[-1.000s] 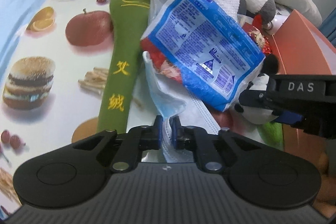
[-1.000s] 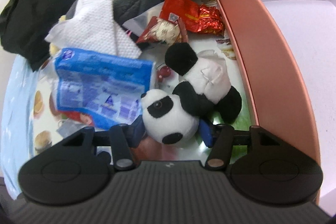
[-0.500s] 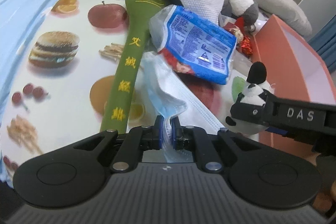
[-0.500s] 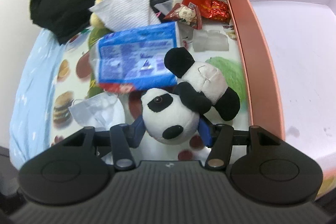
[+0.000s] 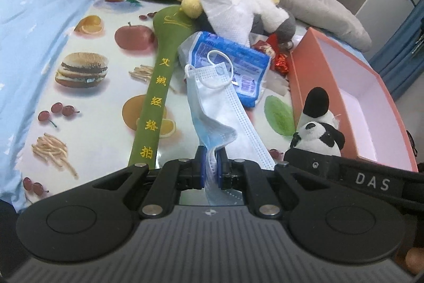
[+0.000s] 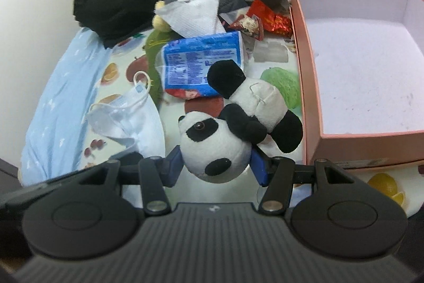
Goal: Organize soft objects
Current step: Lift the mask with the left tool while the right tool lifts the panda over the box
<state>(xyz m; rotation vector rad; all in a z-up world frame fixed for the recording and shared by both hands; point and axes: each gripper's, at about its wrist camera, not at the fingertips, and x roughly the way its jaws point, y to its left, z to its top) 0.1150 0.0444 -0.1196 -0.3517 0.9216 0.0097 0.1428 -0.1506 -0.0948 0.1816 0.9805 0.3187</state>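
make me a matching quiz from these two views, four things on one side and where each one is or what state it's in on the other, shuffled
Things:
1. face mask
2. toy panda
3. pink box
4. blue packet

Places or states:
A. lying on the fruit-print cloth, under the white tissue's edge
B. pinched between the shut left gripper jaws
C. open on top, nothing inside
D. head clamped in the right gripper

Pairs: 1-B, 2-D, 3-C, 4-A
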